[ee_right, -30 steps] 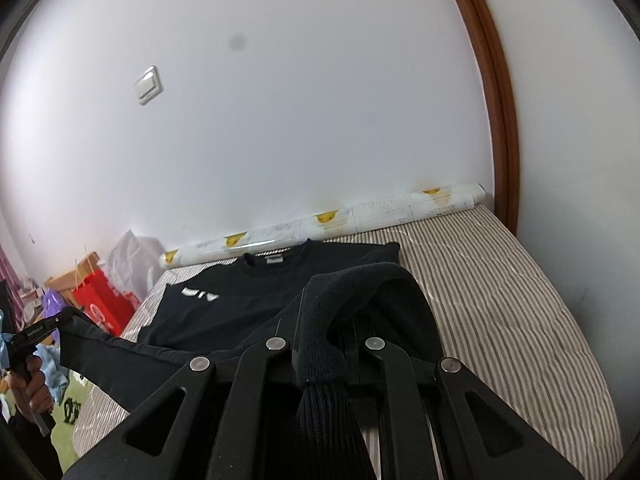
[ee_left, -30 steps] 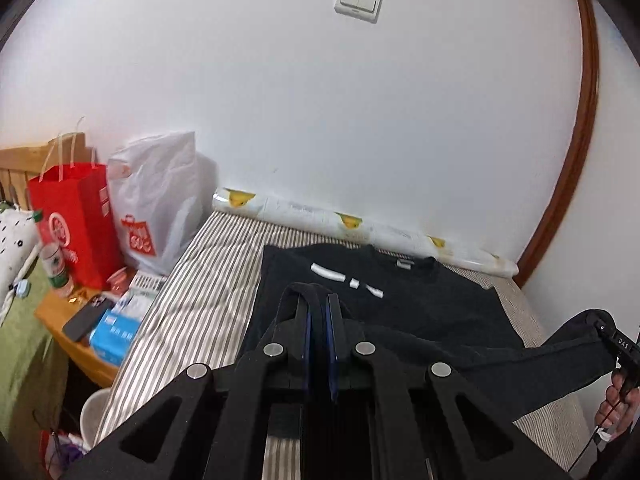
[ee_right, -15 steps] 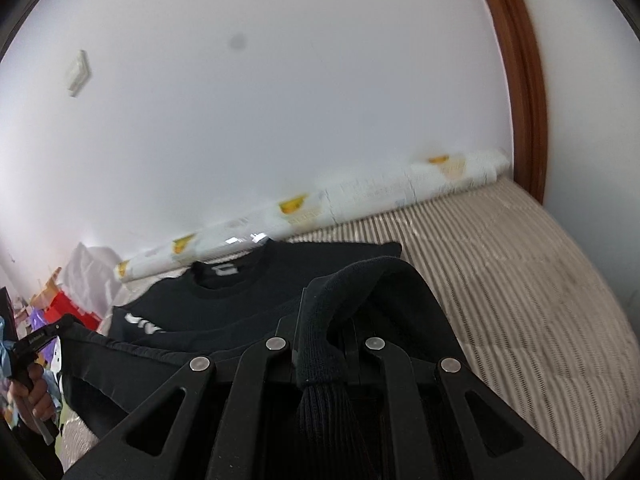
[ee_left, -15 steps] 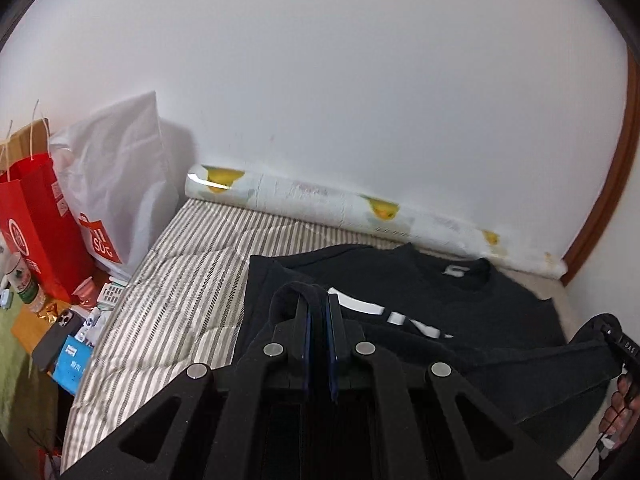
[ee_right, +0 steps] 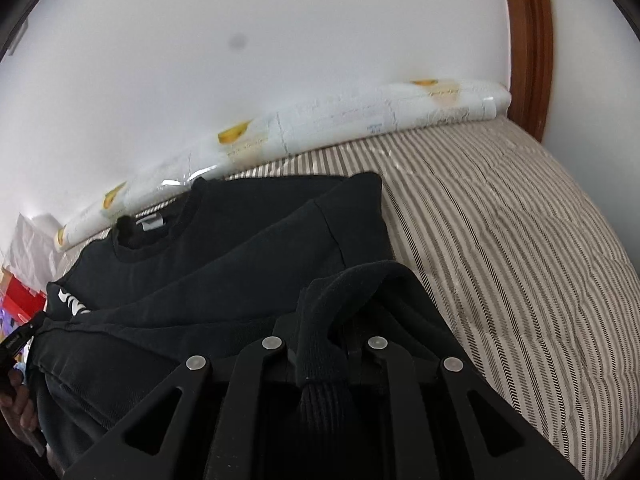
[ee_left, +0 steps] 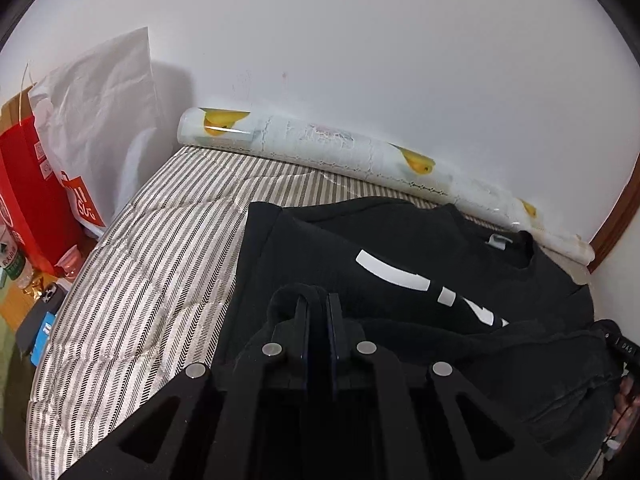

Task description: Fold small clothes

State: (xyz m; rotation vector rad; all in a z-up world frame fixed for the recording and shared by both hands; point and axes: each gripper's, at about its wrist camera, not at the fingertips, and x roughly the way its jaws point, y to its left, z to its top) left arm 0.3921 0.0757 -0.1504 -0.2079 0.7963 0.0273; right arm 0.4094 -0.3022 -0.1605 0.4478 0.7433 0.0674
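Note:
A black sweatshirt (ee_left: 400, 240) with white lettering lies on the striped bed, collar toward the wall. Its lower hem is lifted and carried over the chest, stretched between both grippers. My left gripper (ee_left: 318, 300) is shut on the hem's left corner, with fabric bunched around its fingers. In the right wrist view, my right gripper (ee_right: 324, 312) pinches the ribbed right corner of the sweatshirt (ee_right: 240, 248); its jaws are opening slightly and the cloth is still between them. Each gripper shows at the edge of the other's view, with a person's hand on it.
The striped mattress (ee_left: 160, 260) runs up to a white wall. A rolled printed sheet (ee_left: 320, 144) lies along the wall. A white bag (ee_left: 100, 100) and a red bag (ee_left: 24, 184) stand left of the bed. A wooden door frame (ee_right: 528, 40) is at the right.
Both grippers have moved forward and down toward the wall, carrying the hem over the sweatshirt's chest. The folded-over edge now covers more of the lettering.

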